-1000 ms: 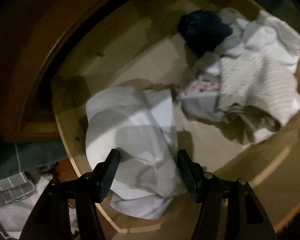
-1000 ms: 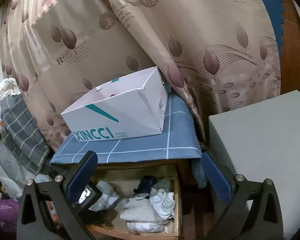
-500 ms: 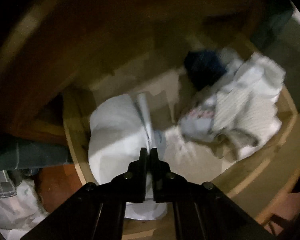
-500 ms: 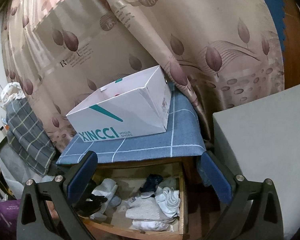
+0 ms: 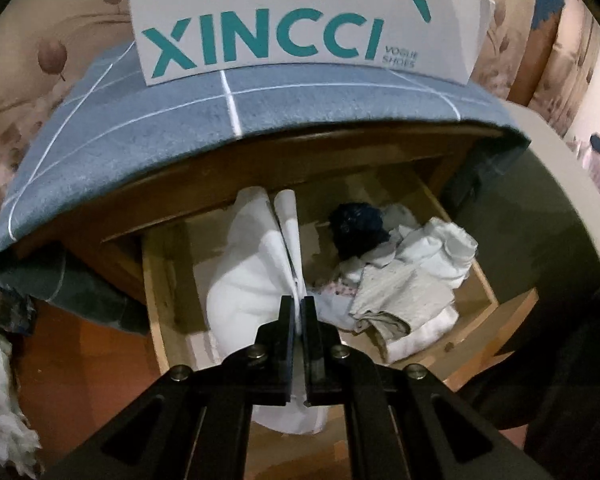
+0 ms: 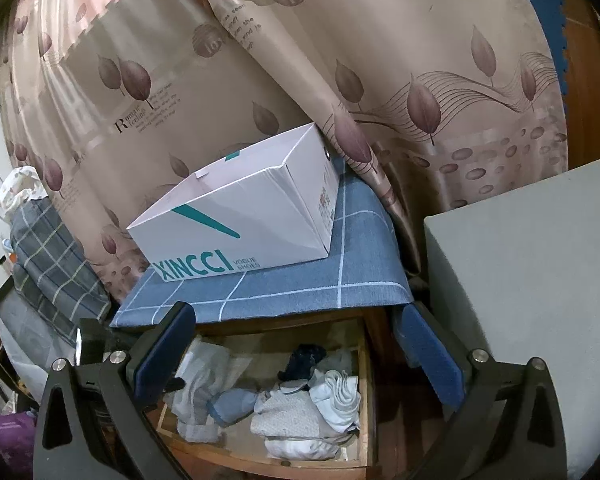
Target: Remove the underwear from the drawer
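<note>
The wooden drawer point(image 5: 476, 276) is pulled open under a cabinet draped in blue checked cloth point(image 5: 140, 128). My left gripper point(image 5: 298, 304) is shut on white underwear point(image 5: 244, 280), which hangs lifted from the drawer's left half. The underwear also shows in the right wrist view point(image 6: 204, 376), with the drawer point(image 6: 366, 400) below. My right gripper point(image 6: 292, 344) is open and empty, held high above the drawer. A pile of white, beige and dark blue garments point(image 5: 404, 280) lies in the drawer's right half.
A white XINCCI shoe box point(image 6: 236, 216) stands on the blue cloth. A grey block point(image 6: 532, 280) stands right of the cabinet. A leaf-patterned curtain point(image 6: 340, 60) hangs behind. Plaid bedding point(image 6: 48, 264) is at the left.
My left gripper closed on the white underwear and pulled back and up, lifting it; the cabinet top and box came into its view. My right gripper rose slightly and stayed open.
</note>
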Demonstrator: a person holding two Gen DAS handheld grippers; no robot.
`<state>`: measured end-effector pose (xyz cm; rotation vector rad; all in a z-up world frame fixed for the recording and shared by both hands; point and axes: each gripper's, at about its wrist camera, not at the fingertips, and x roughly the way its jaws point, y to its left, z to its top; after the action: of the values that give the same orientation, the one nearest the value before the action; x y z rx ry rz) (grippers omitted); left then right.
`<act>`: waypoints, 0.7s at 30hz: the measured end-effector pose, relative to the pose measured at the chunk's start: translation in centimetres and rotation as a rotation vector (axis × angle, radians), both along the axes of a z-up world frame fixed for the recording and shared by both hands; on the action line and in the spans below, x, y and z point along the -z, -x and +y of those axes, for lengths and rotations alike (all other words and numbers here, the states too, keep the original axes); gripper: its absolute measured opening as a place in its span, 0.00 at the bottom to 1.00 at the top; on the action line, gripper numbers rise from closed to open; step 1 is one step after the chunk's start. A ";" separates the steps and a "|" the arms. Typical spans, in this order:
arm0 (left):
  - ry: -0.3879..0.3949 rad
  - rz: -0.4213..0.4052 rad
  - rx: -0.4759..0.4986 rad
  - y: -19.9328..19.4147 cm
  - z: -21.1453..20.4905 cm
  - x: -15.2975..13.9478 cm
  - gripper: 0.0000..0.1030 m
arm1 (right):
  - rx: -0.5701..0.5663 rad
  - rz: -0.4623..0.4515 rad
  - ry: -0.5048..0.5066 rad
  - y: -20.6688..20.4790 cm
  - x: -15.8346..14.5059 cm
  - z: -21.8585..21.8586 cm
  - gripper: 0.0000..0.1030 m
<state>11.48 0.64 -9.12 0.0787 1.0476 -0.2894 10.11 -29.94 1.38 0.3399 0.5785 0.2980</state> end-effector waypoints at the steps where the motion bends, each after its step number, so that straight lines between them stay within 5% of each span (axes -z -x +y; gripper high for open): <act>1: -0.007 0.009 0.000 -0.1 0.0 0.2 0.03 | -0.001 0.001 0.002 0.0 0.0 0.0 1.00; 10: -0.116 0.159 -0.034 -2.2 -0.4 5.5 0.09 | -0.021 0.009 0.013 -0.1 0.1 0.5 1.00; 15: -0.254 0.201 -0.056 -3.4 -0.7 7.4 0.14 | -0.036 0.010 0.011 -0.1 0.2 0.8 1.00; 19: -0.349 0.148 -0.056 -3.3 -1.1 6.8 0.24 | -0.051 0.011 0.008 -0.1 0.2 1.0 1.00; 21: -0.352 0.111 -0.036 -2.8 -1.4 6.2 0.44 | -0.057 0.014 0.007 -0.1 0.3 1.1 1.00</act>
<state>14.29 -0.78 -15.28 0.3634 1.2008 -0.0749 10.20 -28.86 1.08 0.3189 0.6033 0.3483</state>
